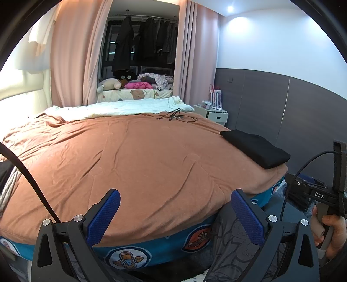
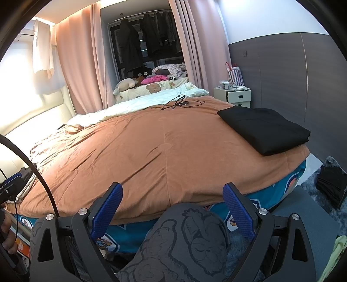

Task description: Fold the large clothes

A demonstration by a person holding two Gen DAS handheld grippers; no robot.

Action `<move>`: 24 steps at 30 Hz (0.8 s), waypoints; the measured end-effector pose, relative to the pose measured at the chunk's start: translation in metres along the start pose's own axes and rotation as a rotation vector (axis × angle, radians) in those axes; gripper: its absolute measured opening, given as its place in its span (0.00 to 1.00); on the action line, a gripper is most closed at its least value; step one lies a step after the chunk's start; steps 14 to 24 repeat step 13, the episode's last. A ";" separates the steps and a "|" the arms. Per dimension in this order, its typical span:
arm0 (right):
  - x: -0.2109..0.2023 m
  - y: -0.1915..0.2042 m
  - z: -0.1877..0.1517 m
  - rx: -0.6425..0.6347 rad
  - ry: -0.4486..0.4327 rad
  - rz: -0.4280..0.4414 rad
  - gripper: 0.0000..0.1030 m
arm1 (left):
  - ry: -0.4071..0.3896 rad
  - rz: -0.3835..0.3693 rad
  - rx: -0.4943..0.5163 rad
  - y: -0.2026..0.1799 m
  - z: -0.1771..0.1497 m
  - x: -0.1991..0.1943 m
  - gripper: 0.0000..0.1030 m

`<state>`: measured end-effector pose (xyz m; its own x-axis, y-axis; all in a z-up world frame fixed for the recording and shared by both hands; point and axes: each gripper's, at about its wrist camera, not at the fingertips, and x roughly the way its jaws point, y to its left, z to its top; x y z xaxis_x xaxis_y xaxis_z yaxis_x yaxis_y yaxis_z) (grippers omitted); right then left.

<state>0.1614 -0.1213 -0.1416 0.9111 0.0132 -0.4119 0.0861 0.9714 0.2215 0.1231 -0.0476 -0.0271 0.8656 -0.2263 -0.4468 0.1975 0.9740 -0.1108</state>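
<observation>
Both wrist views are evenly lit and mostly sharp. A ceiling spotlight (image 1: pixel 230 8) throws a bright patch on the white wall. Strong glare washes out the headboard (image 2: pixel 32 117) at the left, losing detail there. The window (image 1: pixel 138 43) behind the curtains is dark. Fisheye distortion bulges the bed (image 1: pixel 141 156) and bends wall lines; black vignette rings the corners.

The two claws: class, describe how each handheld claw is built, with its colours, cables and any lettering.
The left claw has a black angular frame, silver bolts and two blue ribbed fingers; a black cable runs past it. The right claw is built alike. In the left wrist view its black body carries a white "DAS" label and a thin black cable, gripped by a hand.
</observation>
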 end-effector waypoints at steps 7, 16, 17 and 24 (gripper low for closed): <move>0.001 -0.005 0.001 -0.003 0.003 0.003 0.90 | -0.007 0.006 -0.008 -0.005 0.000 -0.005 1.00; 0.005 -0.008 0.004 -0.004 0.009 0.004 0.90 | -0.009 0.011 -0.010 -0.007 0.000 -0.007 1.00; 0.005 -0.008 0.004 -0.004 0.009 0.004 0.90 | -0.009 0.011 -0.010 -0.007 0.000 -0.007 1.00; 0.005 -0.008 0.004 -0.004 0.009 0.004 0.90 | -0.009 0.011 -0.010 -0.007 0.000 -0.007 1.00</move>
